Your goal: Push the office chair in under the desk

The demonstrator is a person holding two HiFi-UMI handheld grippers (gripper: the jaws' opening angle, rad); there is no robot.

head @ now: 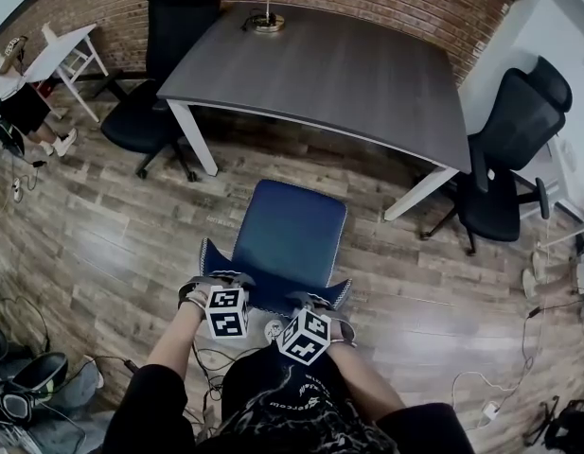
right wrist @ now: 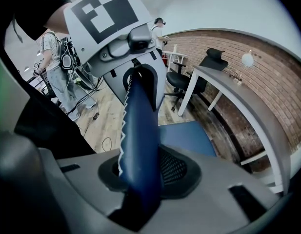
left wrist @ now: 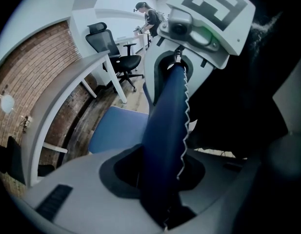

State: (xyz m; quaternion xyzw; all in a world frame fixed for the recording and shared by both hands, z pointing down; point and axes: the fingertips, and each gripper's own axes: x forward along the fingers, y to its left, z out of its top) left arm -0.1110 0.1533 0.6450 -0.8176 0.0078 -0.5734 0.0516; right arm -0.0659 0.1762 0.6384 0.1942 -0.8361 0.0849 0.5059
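The blue office chair (head: 290, 230) stands on the wood floor just in front of the grey desk (head: 339, 69), its seat facing the desk's open underside. Its blue backrest (head: 273, 298), with a white zigzag seam, is nearest me. My left gripper (head: 216, 287) is shut on the left part of the backrest's top edge, and my right gripper (head: 320, 303) on the right part. In the left gripper view the backrest (left wrist: 165, 130) runs between the jaws of the left gripper (left wrist: 162, 179). In the right gripper view the backrest (right wrist: 140, 140) sits the same way in the right gripper (right wrist: 140, 179).
A black office chair (head: 168, 55) stands at the desk's left end and another (head: 509, 159) at its right. A lamp (head: 267, 3) sits on the desk's far edge by the brick wall. A white side table (head: 69, 50) is far left. Cables (head: 500, 395) lie on the floor.
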